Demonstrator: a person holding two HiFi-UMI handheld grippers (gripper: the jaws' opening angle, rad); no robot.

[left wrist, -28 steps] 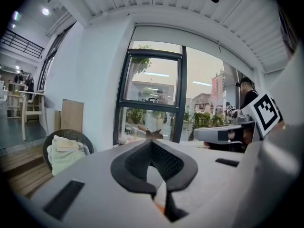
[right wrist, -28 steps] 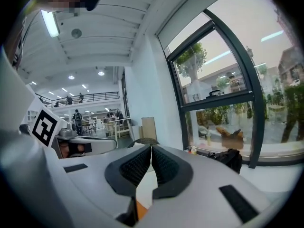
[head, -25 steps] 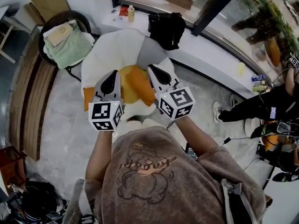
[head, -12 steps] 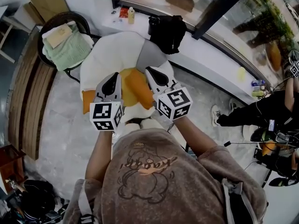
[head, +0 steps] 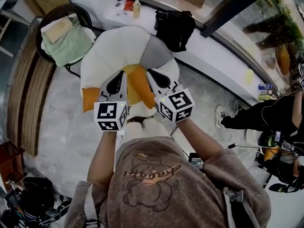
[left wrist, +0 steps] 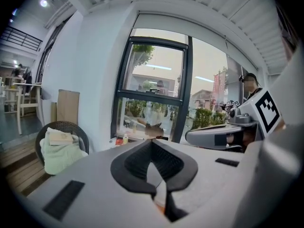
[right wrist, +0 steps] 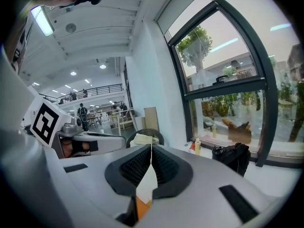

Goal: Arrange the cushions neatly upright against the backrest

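Both grippers have sunk slightly toward the seat since the earlier frame. Left gripper and right gripper: jaws fully closed, with nothing seen clamped between the pads. Orange cushion lies on the white armchair, between the two gripper noses. Second orange cushion shows at the seat's left edge, just beside the left gripper

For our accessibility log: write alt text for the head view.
From above: a person holds the left gripper and right gripper, both shut, either side of an orange cushion on a white chair, a grey cushion behind it. A wicker chair with a green blanket stands upper left; a black bag sits by the window.
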